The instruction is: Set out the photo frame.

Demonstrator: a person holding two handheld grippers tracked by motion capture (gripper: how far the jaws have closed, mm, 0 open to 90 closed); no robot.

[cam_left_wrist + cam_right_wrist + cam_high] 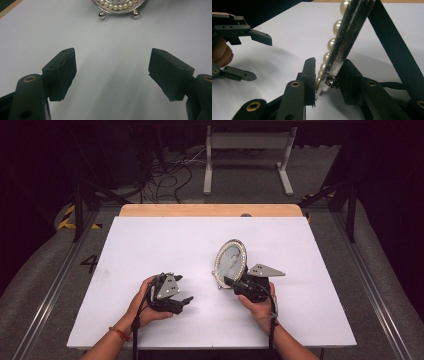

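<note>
Two grippers are held over a white table (150, 240), one in each hand, with the forearms entering from the near edge. The left gripper (186, 300) is carried low above the table at the near left, gripped from behind by the left hand (142, 302), and is pointed toward the right, at the oval frame (230, 261). In the left gripper view its jaws are seen wide apart with only bare table between them; the two ball feet and pearl-set lower rim of the frame (118, 6) are seen farther off, well clear of the pads (63, 72).

The right gripper (231, 282) is held by the right hand (260, 305) just right of centre, pointed left and away from the person. The frame is stood upright on the table near its middle, leaning slightly, with its lower right edge taken between the right gripper's jaws. In the right gripper view the frame's thin edge (344, 42), lined with pearls, is seen rising obliquely between the two pads (309, 75), which are closed against it on either side; the frame's black back strut (397, 50) is seen to the right. The left gripper (260, 56) is also seen there at the far left, jaws spread.
</note>
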